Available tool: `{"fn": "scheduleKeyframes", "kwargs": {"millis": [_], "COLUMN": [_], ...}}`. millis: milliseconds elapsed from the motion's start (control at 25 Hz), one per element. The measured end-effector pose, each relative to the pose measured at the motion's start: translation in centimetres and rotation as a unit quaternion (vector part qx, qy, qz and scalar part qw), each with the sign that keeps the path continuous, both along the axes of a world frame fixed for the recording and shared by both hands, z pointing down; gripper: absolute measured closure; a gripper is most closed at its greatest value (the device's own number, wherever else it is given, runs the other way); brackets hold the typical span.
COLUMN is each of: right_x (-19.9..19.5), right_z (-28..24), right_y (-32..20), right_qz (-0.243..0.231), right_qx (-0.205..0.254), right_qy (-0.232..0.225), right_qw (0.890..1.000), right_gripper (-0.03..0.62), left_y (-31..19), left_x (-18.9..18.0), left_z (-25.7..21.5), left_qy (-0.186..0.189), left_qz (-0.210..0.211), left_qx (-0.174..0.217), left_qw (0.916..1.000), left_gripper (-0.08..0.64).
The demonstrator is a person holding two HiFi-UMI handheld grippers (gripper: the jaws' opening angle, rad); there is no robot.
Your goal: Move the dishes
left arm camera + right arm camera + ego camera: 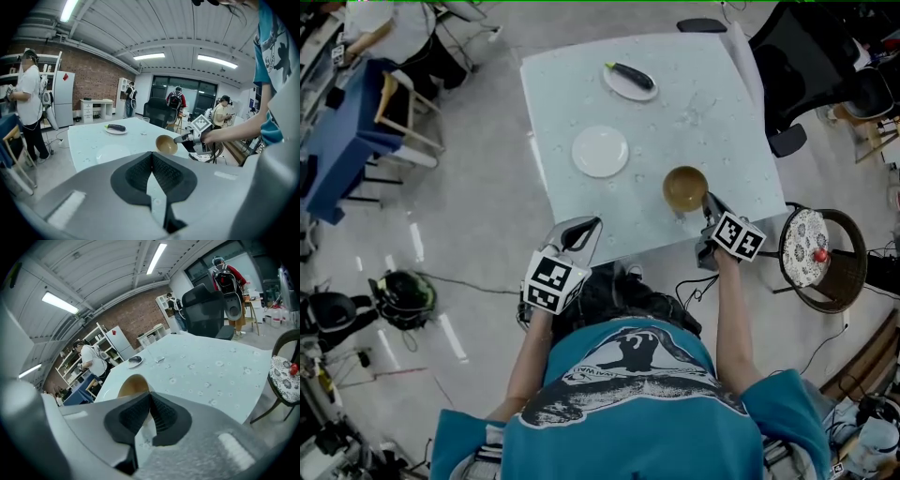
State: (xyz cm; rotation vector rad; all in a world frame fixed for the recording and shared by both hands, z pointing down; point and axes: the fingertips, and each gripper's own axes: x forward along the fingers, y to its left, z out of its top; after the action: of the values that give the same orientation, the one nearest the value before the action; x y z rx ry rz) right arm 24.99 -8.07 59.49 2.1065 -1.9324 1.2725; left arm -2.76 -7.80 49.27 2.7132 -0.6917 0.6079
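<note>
The brown bowl [132, 383] sits half hidden behind jaws of the right gripper [150, 399].

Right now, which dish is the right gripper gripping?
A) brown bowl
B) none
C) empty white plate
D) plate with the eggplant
A: the right gripper has its jaws closed on the rim of the brown bowl, while the empty white plate and the eggplant plate lie apart from it.

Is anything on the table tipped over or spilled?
Only the brown bowl looks odd. The right gripper holds it by the rim, tilted, near the table's front edge. It looks empty, and nothing has spilled. The white plate and the eggplant's plate lie flat.
</note>
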Motion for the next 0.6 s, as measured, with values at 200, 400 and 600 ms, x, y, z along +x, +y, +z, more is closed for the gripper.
{"fn": "scheduleKeyframes", "kwargs": {"millis": [200, 400, 600], "right_x": [1.4, 2.2, 2.5], "right_z": [1.5, 2.4, 3.0], "right_y": [2.2, 3.1, 3.4], "right_qz": [-0.004, 0.006, 0.001], "right_qx": [-0.023, -0.024, -0.028], "right_qy": [0.017, 0.021, 0.044], "right_qw": [1.0, 0.999, 0.999], "right_gripper": [0.584, 0.583, 0.566], "left_y": [0.8, 1.6, 2.6], "left_x": [-0.8, -1.6, -1.6], "left_z": [-0.1, -0.3, -0.3], "left_qy": [-0.012, -0.019, -0.021], "left_qz": [-0.035, -0.063, -0.076], "left_qx": [0.005, 0.009, 0.01], "left_qw": [0.9993, 0.9978, 0.9968], "left_gripper": [0.546, 0.545, 0.546]}}
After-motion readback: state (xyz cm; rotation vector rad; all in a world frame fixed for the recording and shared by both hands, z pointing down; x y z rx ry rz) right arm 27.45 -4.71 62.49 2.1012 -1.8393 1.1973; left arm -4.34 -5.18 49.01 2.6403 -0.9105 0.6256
